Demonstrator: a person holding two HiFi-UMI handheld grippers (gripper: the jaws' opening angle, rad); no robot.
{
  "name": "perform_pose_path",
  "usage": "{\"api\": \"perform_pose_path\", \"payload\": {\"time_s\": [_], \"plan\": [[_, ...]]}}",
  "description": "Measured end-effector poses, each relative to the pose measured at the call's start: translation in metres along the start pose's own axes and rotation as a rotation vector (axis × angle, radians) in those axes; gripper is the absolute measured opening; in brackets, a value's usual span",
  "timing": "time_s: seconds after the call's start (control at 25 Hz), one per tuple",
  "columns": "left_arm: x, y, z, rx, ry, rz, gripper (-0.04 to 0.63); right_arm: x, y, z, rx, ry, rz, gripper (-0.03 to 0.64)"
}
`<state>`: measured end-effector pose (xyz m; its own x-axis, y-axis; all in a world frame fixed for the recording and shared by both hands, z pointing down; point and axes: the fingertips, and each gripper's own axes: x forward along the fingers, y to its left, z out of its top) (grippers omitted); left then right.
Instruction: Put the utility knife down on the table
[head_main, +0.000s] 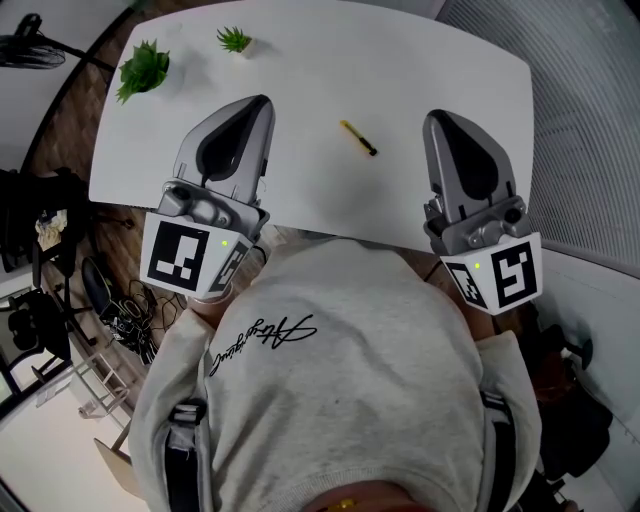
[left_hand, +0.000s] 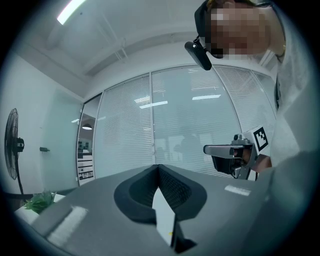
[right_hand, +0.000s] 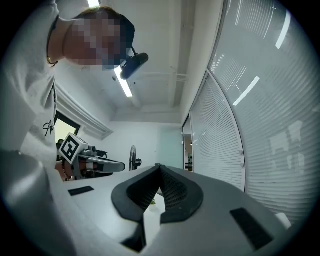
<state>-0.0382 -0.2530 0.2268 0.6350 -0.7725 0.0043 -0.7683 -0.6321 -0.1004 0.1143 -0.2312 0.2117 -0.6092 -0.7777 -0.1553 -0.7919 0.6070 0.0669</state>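
Lying centrally on table (head_main: 450, 70), utility knife (head_main: 358, 138).

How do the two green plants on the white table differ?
The bushy dark green plant is clearly bigger than the small brighter green plant. The bushy plant sits at the white table's left edge; the small plant stands to its right. Both stand on the table's far side.

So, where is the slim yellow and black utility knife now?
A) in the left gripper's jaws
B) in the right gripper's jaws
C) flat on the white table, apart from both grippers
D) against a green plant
C: the yellow and black utility knife lies on the white table, apart from the left gripper and the right gripper, both shut on nothing.
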Motion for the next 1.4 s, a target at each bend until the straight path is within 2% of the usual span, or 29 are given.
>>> {"api": "perform_pose_path", "payload": {"time_s": [0.48,1.4], "plan": [[0.002,-0.005,-0.001,-0.004,-0.003,-0.012,-0.014,-0.001,-0.001,-0.004,-0.014,0.022,-0.005,0.003],[0.002,-0.003,0.007,0.006,-0.006,-0.005,-0.012,0.001,-0.004,0.005,0.012,-0.011,0.008,0.003]]}}
